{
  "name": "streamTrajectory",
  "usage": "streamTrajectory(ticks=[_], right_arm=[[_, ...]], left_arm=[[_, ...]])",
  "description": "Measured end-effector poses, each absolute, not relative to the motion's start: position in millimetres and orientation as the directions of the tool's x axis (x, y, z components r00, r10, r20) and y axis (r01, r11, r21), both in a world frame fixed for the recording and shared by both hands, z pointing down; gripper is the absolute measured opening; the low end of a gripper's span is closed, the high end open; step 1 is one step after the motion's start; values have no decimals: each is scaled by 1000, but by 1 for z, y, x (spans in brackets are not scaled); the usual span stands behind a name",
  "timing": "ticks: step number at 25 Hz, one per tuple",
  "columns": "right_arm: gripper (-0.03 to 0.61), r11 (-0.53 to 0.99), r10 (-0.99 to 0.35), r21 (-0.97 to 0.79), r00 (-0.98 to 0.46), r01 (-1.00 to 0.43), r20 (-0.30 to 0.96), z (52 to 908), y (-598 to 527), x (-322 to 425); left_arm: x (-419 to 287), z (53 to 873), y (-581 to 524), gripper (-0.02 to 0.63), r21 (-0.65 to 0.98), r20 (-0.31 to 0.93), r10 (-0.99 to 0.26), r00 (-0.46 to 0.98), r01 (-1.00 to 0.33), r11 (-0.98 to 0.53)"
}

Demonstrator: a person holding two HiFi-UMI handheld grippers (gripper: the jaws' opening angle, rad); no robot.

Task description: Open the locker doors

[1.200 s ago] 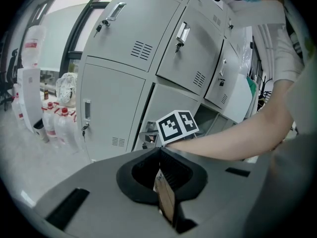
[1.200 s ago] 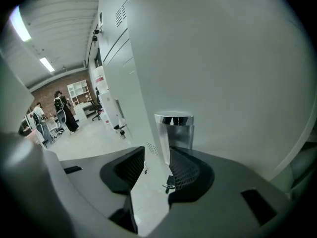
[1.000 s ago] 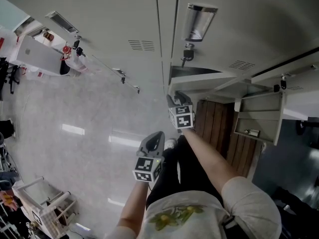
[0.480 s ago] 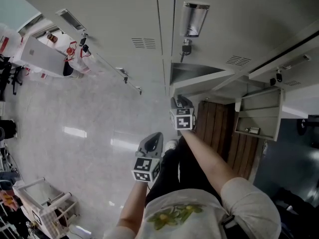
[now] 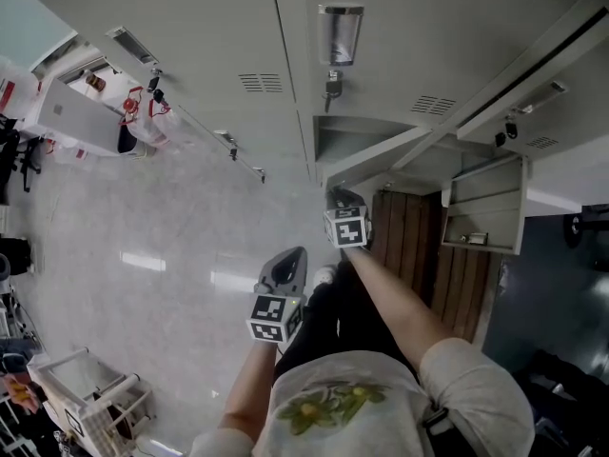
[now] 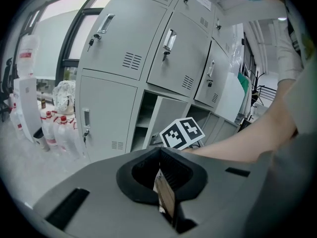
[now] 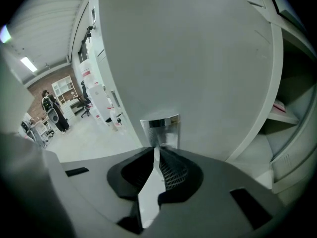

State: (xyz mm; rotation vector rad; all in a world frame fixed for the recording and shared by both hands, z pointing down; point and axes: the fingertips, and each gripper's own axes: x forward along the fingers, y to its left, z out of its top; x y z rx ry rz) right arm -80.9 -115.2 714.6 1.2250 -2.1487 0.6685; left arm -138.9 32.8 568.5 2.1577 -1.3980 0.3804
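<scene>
Listing left to right: left gripper (image 5: 288, 263), jaws together, nothing held, parked over the floor (image 5: 143, 208). Right gripper (image 7: 157, 150), jaws have just been closing to a narrow pinch on the chrome handle (image 7: 159, 128) of a locker door (image 7: 188, 58) standing ajar, shelf (image 7: 285, 114) showing beside it. I judge the grip set; pulling follows.

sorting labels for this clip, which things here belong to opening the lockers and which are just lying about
Job: right gripper, jaws just closing on the chrome handle of a grey locker door; closed locker doors nearby.
Lying about: water bottles; white wire basket; wooden slats; left gripper, shut, empty, idle.
</scene>
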Motion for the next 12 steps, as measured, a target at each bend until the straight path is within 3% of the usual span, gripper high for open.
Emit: streamTrajectory(ticks=[8,10,12], right_arm=[[43,559,-523,-148,-486,-816,700,707,-90,-84],[217,565,-500,-161,-491,-809,713,709,-85,-88],[233,542,-504,-171,-482,-823,717,709,-84,-89]], left_arm=[[-130,554,32,28,274,487,-750,447,-894,-355],[-128,553,33,28,276,486,-748,452,-891,-360],[-127,553,35,28,278,488,-745,456,-890,-363]])
